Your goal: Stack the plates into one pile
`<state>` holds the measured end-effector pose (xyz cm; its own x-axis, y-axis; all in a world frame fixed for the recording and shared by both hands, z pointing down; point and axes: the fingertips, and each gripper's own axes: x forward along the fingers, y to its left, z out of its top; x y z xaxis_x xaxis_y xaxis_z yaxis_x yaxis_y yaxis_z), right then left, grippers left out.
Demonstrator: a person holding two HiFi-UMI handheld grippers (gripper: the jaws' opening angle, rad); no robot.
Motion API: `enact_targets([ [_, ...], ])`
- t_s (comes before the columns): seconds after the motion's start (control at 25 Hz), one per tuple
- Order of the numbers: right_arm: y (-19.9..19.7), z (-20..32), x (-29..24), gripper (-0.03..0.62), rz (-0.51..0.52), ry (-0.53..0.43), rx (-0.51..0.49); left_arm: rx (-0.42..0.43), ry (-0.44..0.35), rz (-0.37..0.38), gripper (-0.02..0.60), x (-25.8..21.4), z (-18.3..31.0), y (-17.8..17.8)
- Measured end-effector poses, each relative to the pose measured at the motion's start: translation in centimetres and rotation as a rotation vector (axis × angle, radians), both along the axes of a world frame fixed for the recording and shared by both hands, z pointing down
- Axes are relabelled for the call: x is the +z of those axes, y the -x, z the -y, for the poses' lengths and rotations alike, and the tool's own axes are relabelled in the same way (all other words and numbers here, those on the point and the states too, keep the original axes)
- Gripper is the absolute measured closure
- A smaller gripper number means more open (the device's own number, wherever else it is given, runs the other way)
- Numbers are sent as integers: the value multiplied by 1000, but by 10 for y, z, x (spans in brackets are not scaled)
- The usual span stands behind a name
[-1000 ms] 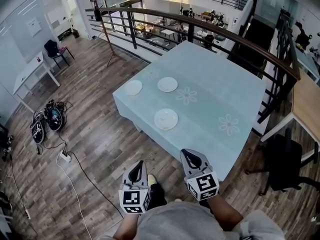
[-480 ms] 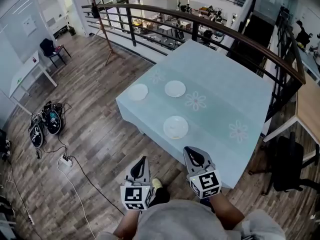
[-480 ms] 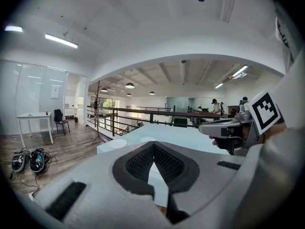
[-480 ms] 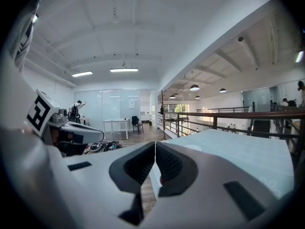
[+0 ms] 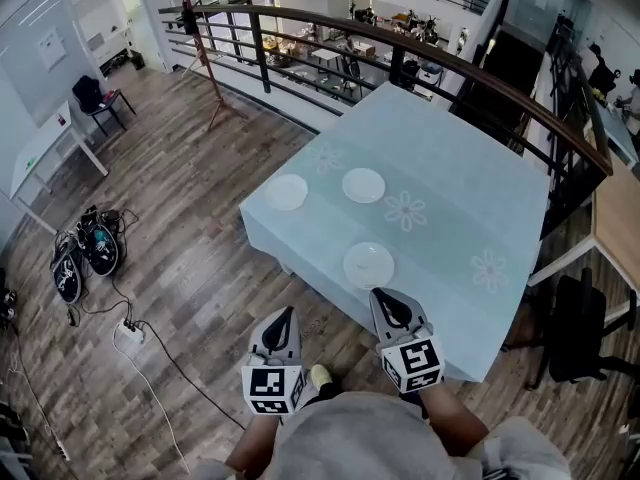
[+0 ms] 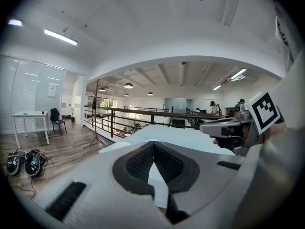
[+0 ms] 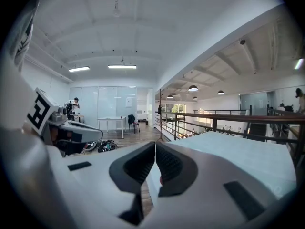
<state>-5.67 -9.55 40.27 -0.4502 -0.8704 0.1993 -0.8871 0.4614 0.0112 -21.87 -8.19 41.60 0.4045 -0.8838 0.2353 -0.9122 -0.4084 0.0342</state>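
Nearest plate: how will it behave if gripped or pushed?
The nearest plate looks rigid and shallow, probably needing a rim pinch. Its smooth surface suggests slippery, breakable ware. Lying flat on the tablecloth, it should slide, not roll.

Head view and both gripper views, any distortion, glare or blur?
Head view: sharp, evenly lit, the railing bowed by the wide lens. Left gripper view: heavy fisheye, black corners, a ceiling strip light glaring. Right gripper view: same fisheye and black corners, no blur.

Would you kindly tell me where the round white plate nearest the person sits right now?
In the head view, the round white plate lies near the front edge of the pale blue table, just beyond the right gripper.
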Motion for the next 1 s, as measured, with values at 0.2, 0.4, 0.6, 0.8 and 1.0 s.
enact_targets([
  [0.2, 19, 14, -5, 566, -8, -23, 17, 19, -17, -10, 563, -2, 17, 19],
  [0.4, 36, 20, -9, 566, -42, -57, 4, 35, -22, -26, 563, 1, 27, 29],
  [0.6, 38, 21, -12, 566, -57, -62, 20, 45, -20, -41, 563, 2, 32, 31],
  [0.8, 30, 26, -17, 566, -37, -82, 49, 56, -31, -49, 563, 3, 38, 29],
  [1.0, 29, 41, -14, 566, -20, -67, 59, 41, -29, -43, 563, 2, 50, 35],
])
